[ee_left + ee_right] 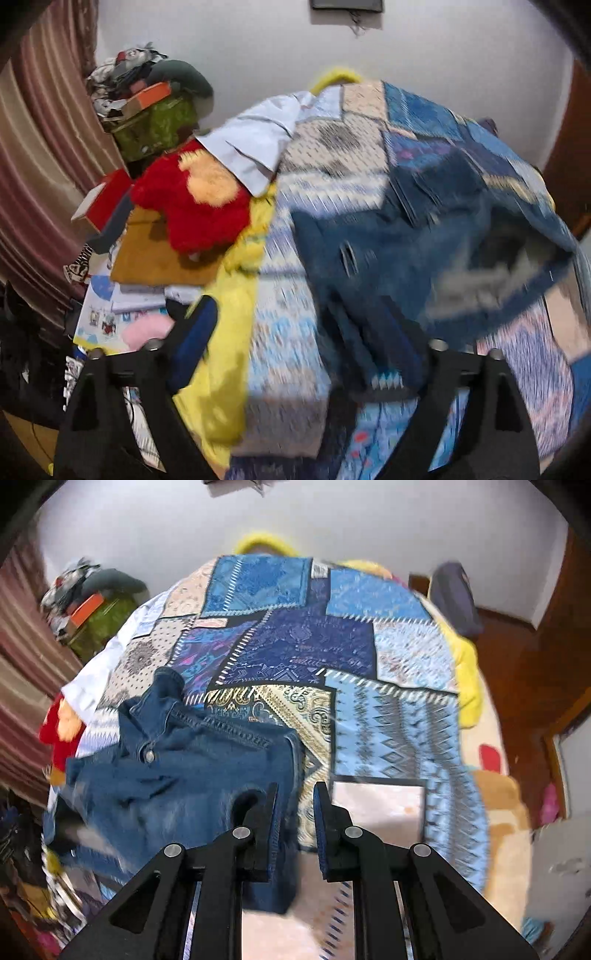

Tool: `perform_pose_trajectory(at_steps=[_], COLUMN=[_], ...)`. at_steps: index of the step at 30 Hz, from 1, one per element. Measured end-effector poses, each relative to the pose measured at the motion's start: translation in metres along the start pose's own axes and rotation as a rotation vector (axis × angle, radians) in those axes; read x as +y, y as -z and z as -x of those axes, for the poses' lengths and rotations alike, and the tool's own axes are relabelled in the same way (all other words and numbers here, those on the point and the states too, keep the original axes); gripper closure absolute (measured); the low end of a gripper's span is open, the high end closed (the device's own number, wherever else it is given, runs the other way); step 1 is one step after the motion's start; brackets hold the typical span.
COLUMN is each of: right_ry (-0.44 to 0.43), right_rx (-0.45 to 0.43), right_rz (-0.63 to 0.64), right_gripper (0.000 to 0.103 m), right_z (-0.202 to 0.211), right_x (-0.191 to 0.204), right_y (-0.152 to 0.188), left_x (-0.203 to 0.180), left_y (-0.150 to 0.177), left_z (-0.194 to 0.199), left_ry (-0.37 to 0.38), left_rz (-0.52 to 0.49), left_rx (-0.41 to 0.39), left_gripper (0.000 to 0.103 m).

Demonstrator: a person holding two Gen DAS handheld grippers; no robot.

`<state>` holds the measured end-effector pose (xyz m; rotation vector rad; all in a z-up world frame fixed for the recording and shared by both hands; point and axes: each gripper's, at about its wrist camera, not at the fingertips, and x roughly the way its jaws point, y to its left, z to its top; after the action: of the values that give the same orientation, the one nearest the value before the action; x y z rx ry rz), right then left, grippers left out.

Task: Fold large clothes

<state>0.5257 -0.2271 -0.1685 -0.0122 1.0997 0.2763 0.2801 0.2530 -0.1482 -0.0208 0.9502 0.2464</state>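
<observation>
On the patchwork bedspread (295, 642) in front of you lies the denim garment (177, 760), a heavy blue piece with stitched seams and a metal button, rumpled rather than flat. From your right gripper (295, 827) it sits to the left and just ahead; its near hem passes under that gripper's left finger. From your left gripper (306, 354) the same denim lies ahead and to the right, its near edge close to the right finger, though that view is badly smeared. Judging from how it is spread, its long axis runs roughly across you, from the collar end at the far left toward the hem near your right gripper.

Your left gripper's jaws stand wide apart and nothing is pinched between them; cloth only lies below. Your right gripper's jaws sit close together with a narrow gap, and you cannot see any fabric caught between the pads, so it looks empty.

Your right gripper seems nearer to a graspable edge. Expect the denim to be stiff and weighty, holding creases, while the bedspread beneath is thin, printed and likely to drag along if you pinch too deep.
</observation>
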Motion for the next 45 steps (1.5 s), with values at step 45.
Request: perform_pose_trajectory(at_steps=[45], right_ry=[-0.048], right_rx=[-0.035], right_rz=[0.264], right_gripper=[0.091], right_z=[-0.068], right_x=[0.112], right_y=[-0.013], left_x=[-0.047], left_y=[-0.108], left_z=[-0.11], left_ry=[-0.051], left_rz=[-0.12], left_rx=[0.082], left_gripper=[0.007])
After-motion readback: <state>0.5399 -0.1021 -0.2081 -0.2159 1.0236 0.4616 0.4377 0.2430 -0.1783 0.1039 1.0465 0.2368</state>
